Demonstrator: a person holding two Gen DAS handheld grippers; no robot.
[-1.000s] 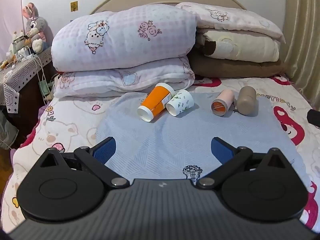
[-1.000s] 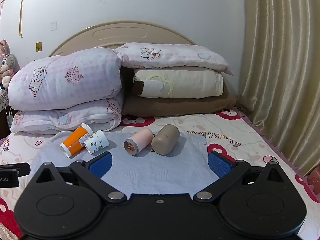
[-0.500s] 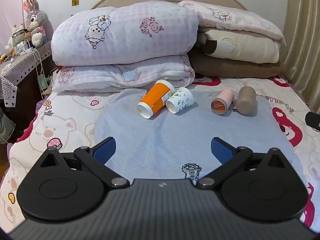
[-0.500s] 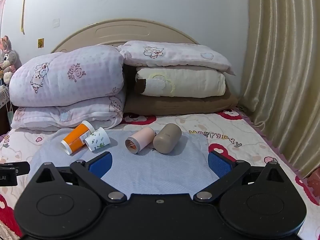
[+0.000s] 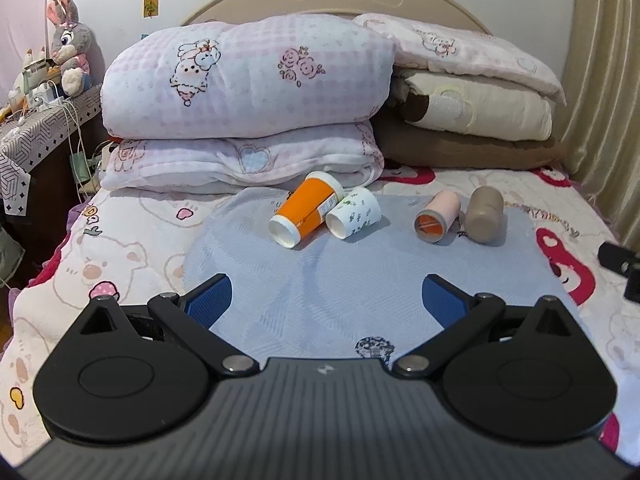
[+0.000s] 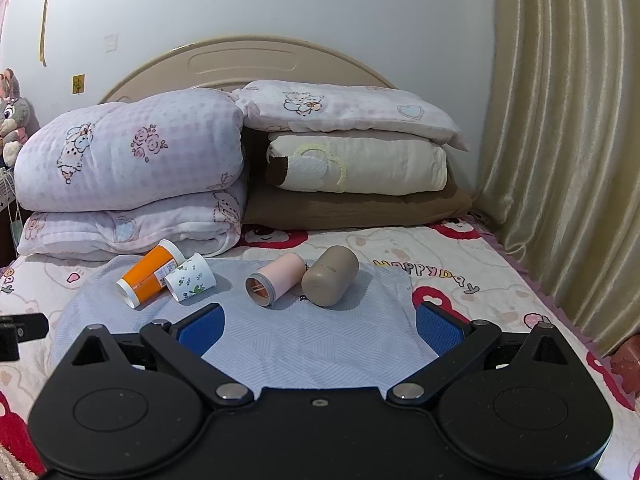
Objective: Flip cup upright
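Note:
Several cups lie on their sides on a grey-blue mat point(image 5: 320, 292) on the bed. An orange cup point(image 5: 306, 210) point(image 6: 150, 274) and a small white patterned cup point(image 5: 354, 218) point(image 6: 191, 283) touch each other. To their right lie a pink cup point(image 5: 436, 218) point(image 6: 276, 280) and a tan cup point(image 5: 484, 214) point(image 6: 330, 276). My left gripper point(image 5: 326, 300) is open and empty, well short of the cups. My right gripper point(image 6: 318, 328) is open and empty, just in front of the pink and tan cups.
Folded quilts point(image 5: 244, 92) and stacked pillows point(image 6: 352, 156) stand right behind the cups. A curtain point(image 6: 560, 140) hangs at the right. A side table with a plush rabbit point(image 5: 68, 44) and cables is at the left. The other gripper shows at the view edges point(image 5: 620, 264) point(image 6: 20, 328).
Both grippers have moved forward a little towards the cups and the views have shifted slightly. The cups have not moved. Both grippers stay open.

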